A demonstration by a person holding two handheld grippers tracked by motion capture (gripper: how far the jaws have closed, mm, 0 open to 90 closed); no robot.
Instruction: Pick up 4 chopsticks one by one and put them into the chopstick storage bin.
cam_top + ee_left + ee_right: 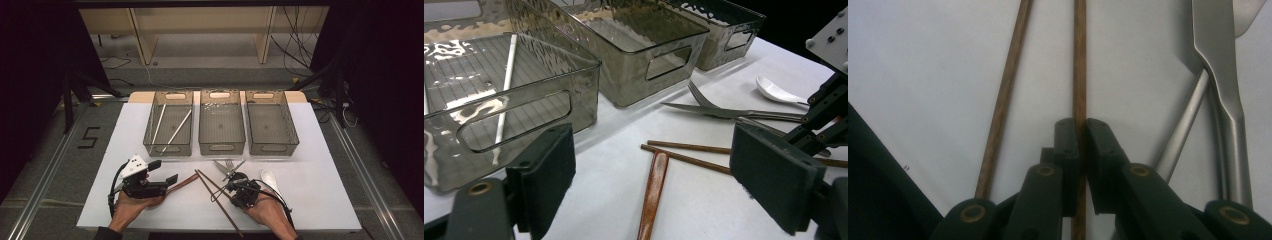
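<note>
Two brown chopsticks lie crossed on the white table near its front. My right gripper is shut on one chopstick partway along it, down at table level. The other chopstick lies free just to its side. My left gripper stands open at the front left, and its pads hold nothing. A flat brown wooden utensil handle lies on the table between and ahead of those jaws. A metal knife and fork lie crossed beyond the chopsticks.
Three clear grey bins stand in a row at the back: left bin, middle bin, right bin. Two white chopsticks lie in the left bin. A white spoon rests right of my right gripper.
</note>
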